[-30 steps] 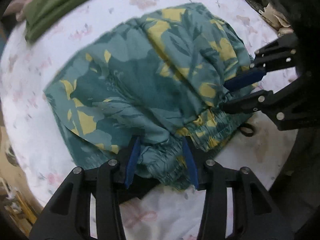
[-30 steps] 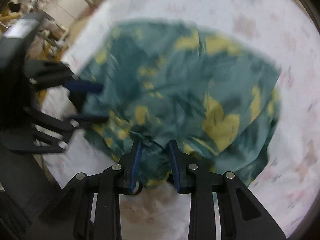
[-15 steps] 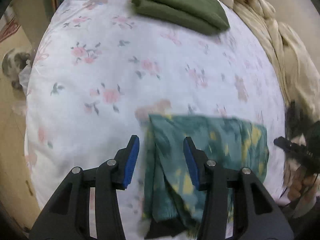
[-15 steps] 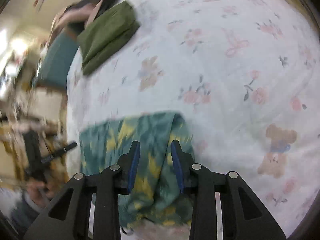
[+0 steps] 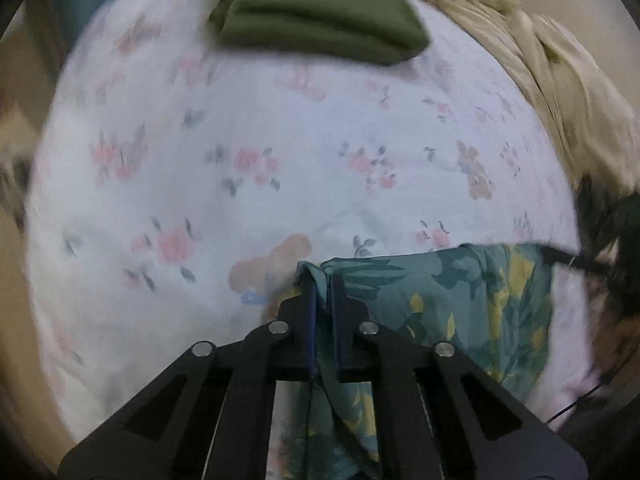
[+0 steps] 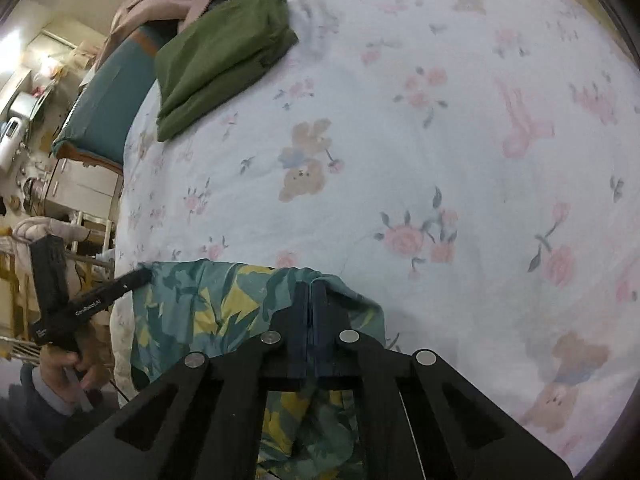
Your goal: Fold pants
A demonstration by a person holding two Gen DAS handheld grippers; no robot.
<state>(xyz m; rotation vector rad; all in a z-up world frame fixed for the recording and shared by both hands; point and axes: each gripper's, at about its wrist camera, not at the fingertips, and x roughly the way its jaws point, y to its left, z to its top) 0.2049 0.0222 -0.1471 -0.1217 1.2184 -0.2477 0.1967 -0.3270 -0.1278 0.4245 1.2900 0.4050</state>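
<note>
The pants (image 5: 440, 300) are teal with a yellow leaf print. They hang lifted above the bed, stretched between my two grippers. My left gripper (image 5: 324, 280) is shut on one upper corner of the pants. My right gripper (image 6: 310, 286) is shut on the other upper corner of the pants (image 6: 208, 304). In the right wrist view the left gripper (image 6: 136, 278) shows at the far end of the cloth, held by a hand. The lower part of the pants drops out of sight below the fingers.
The bed (image 6: 440, 140) has a white floral sheet. Folded green clothes (image 5: 320, 8) lie at its far end, also in the right wrist view (image 6: 220, 56). A beige blanket (image 5: 560, 80) is bunched along one side. A teal pillow (image 6: 104, 108) and furniture stand beyond the bed edge.
Both grippers closed on the pants, which lay bunched on the bed, and lifted them. The pants now hang spread between the grippers.
</note>
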